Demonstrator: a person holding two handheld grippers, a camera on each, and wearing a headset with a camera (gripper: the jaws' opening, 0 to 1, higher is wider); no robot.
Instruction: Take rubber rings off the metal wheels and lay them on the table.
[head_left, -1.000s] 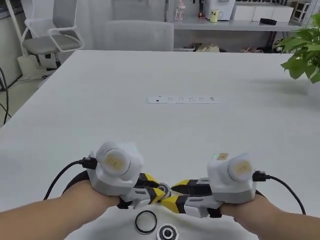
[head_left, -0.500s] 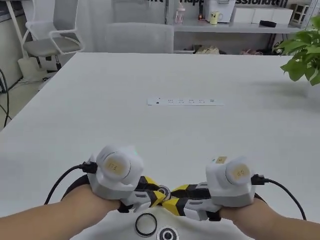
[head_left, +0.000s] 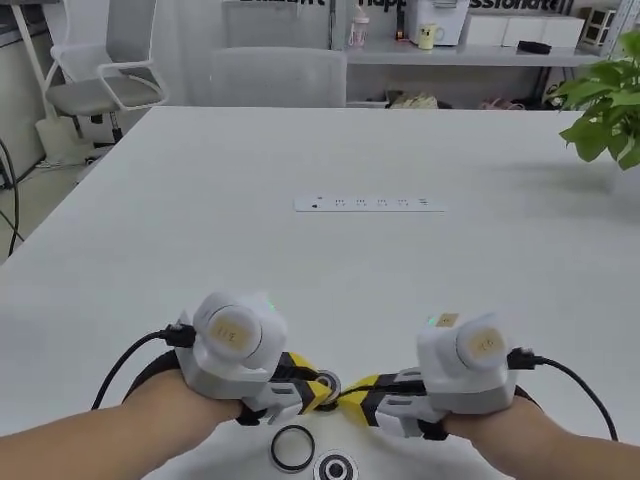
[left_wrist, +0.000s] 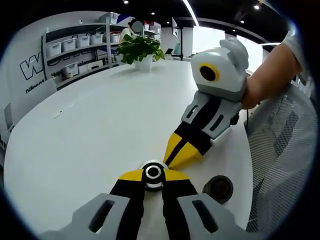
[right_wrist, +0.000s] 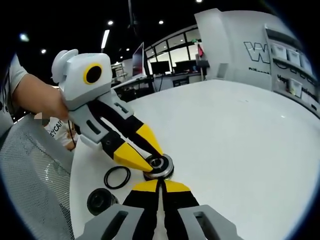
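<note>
Already 1 rubber ring lies loose and flat on the table, just on the person's side of both sets of jaws, so at least 1 removal looks finished.

The left gripper is closed on a metal wheel. Its 2 yellow tips press the wheel's opposite sides and hold it between them, clear of the tabletop as far as I can judge. The right gripper points at the same wheel from the opposite side. Its jaws are drawn together with barely a slit, and the tips touch the wheel's near rim. Whether they pinch rubber there, I cannot tell.

A 2nd wheel rests on the table just beside the loose ring, nearer the person than either pair of jaws. Its outer edge looks dark, but the pictures do not settle whether that is a ring yet to come off.

By my reading the task is partway: 1 ring is laid down, the held wheel is being worked, and possibly 1 more remains.
</note>
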